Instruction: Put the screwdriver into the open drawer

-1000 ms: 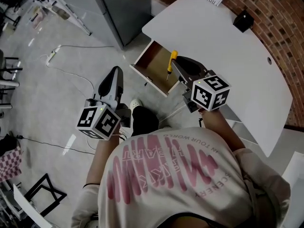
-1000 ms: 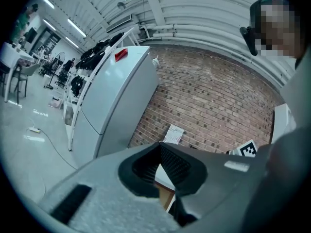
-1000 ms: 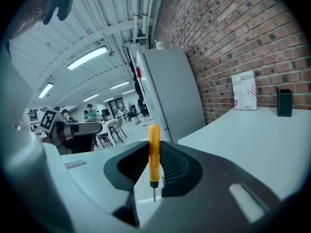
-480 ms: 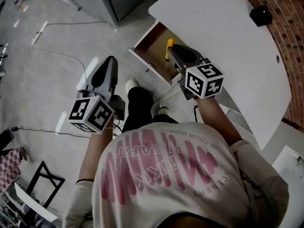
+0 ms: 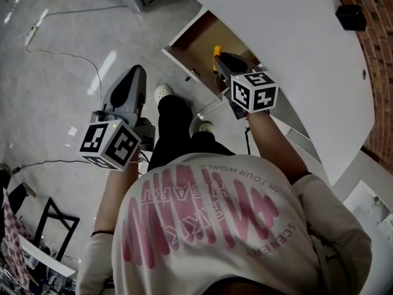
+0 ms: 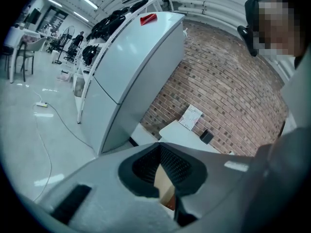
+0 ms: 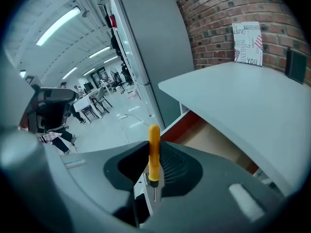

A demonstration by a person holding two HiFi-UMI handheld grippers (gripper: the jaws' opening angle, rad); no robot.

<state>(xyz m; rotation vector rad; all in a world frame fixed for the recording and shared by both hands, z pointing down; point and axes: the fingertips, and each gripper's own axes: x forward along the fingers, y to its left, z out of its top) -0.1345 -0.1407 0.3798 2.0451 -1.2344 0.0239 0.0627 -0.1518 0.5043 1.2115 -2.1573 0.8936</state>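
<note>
A screwdriver (image 7: 153, 149) with a yellow handle stands upright between the jaws of my right gripper (image 7: 154, 155), which is shut on it near the handle's lower end. In the head view the screwdriver (image 5: 217, 54) and right gripper (image 5: 221, 59) hang over the open wooden drawer (image 5: 195, 40) under the white table (image 5: 295, 35). The drawer (image 7: 214, 141) shows beneath the table edge in the right gripper view. My left gripper (image 5: 136, 72) hangs over the floor to the left, jaws together and holding nothing. Between the left gripper's (image 6: 159, 150) pads a sliver of the drawer shows.
A grey fridge (image 6: 131, 67) stands left of the table against the brick wall (image 6: 228, 81). A black box (image 5: 351, 16) lies on the far tabletop. A white cable (image 5: 67, 57) trails on the floor. The person's legs and shoes (image 5: 163, 93) are below the drawer front.
Both grippers have sunk lower. The right one has carried the screwdriver closer to the drawer's opening. The left one stays shut over the floor.
</note>
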